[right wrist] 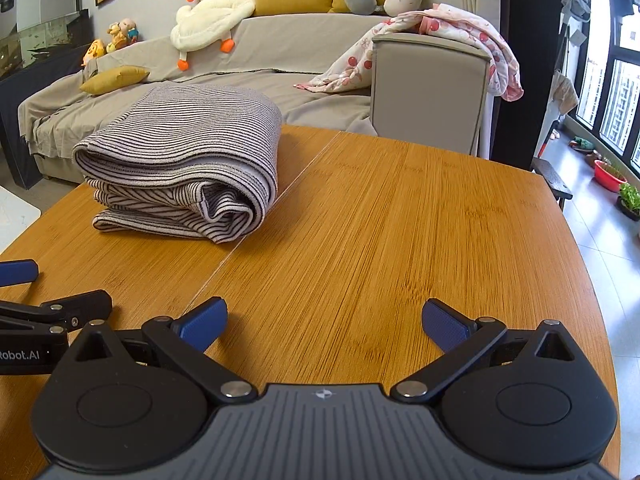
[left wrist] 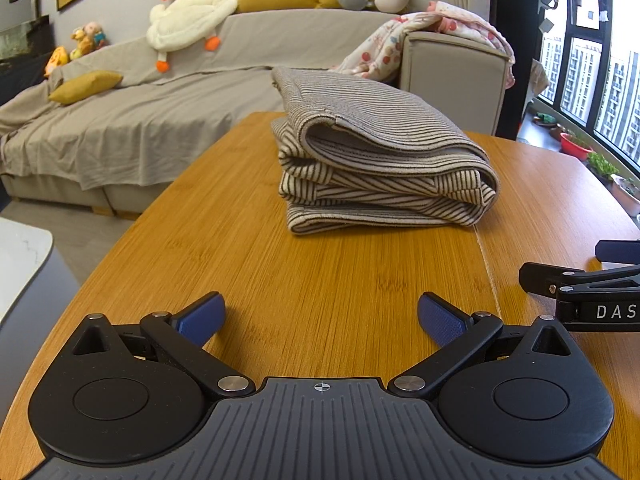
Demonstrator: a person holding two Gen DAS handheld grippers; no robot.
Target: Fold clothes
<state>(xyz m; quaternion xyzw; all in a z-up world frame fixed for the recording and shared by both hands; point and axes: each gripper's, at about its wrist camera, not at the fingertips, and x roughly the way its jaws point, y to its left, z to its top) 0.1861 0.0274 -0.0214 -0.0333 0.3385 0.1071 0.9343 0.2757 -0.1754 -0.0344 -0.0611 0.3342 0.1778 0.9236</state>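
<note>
Striped garment folded, long axis front-back on table

black right gripper body: "DAS", cut off at the frame edge
black left gripper body: "Robot.AI", start cut off

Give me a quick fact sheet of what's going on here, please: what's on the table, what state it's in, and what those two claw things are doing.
Garment: striped cloth, folded into a thick stack of layers
Location: lying on the wooden table, next to the table's seam
Left gripper: open, holding nothing, apart from the cloth
Right gripper: open, holding nothing, over bare table
Background: covered sofa with a plush goose on it
Task progress: folding looks finished, judging by the stack
</note>
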